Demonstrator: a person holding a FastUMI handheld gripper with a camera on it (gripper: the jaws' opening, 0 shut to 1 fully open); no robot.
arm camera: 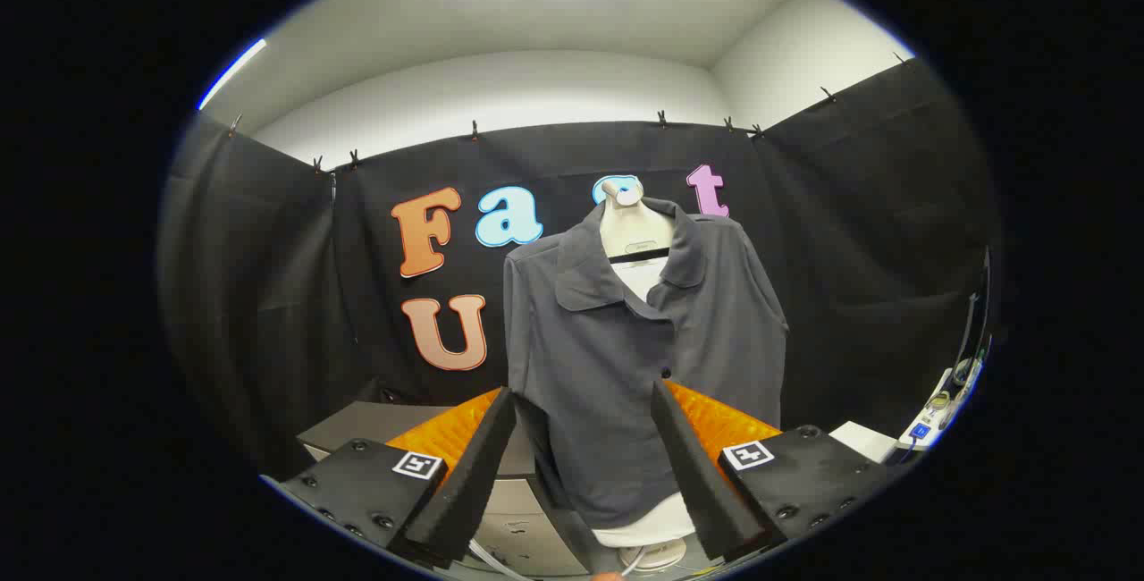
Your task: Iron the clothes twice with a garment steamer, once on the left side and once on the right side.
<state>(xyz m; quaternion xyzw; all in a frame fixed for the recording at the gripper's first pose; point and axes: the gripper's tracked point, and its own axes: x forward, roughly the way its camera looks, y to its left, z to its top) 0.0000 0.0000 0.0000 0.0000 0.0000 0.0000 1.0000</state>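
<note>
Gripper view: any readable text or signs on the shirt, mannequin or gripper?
Shirt: none.
Mannequin, neck tag: too small to read.
Markers on gripper: square patterns, no words.
Fingers stand open, empty, shirt beyond them.

The tool points forward, level, its two fingers spread wide apart, gripping nothing.
</note>
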